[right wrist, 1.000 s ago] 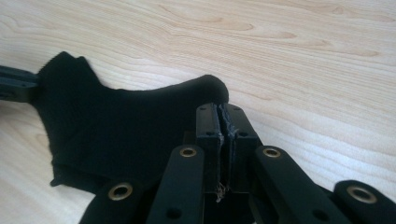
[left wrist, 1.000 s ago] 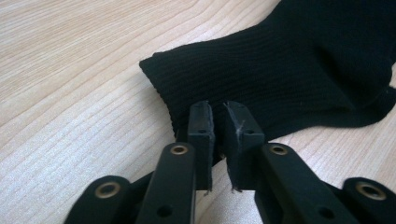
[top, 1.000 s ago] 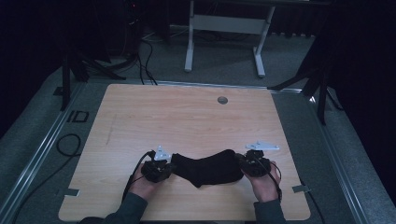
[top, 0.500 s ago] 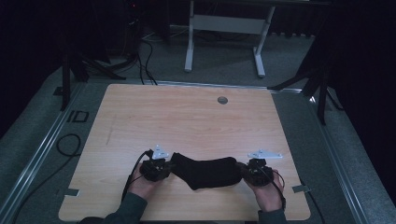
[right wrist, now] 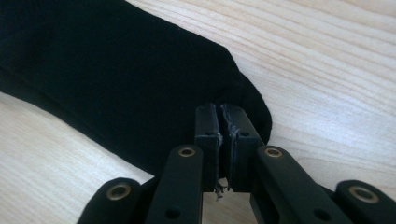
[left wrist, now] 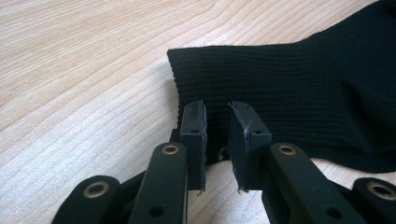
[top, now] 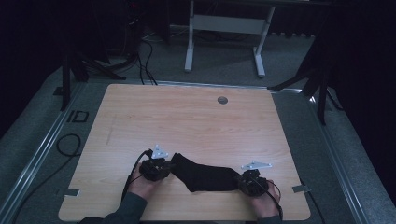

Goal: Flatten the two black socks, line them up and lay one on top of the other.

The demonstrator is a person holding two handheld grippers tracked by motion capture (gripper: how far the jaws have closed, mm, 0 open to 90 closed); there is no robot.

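Pale wood-grain bench [top: 196,121] is carrying a black sock [top: 205,173] near its front edge, stretched between the two tongs. Since a second ago the sock is lying lower and flatter, its right end drawn toward the person. Left tongs [left wrist: 215,133] are standing slightly parted at the ribbed cuff, apparently letting go; right tongs [right wrist: 220,128] are pinching the toe, jaws nearly closed. Likely the sock is being laid out straight. Beyond the bench, grey carpet [top: 299,65], cables [top: 142,53] and a metal stand [top: 224,23] are sitting in a dark room.
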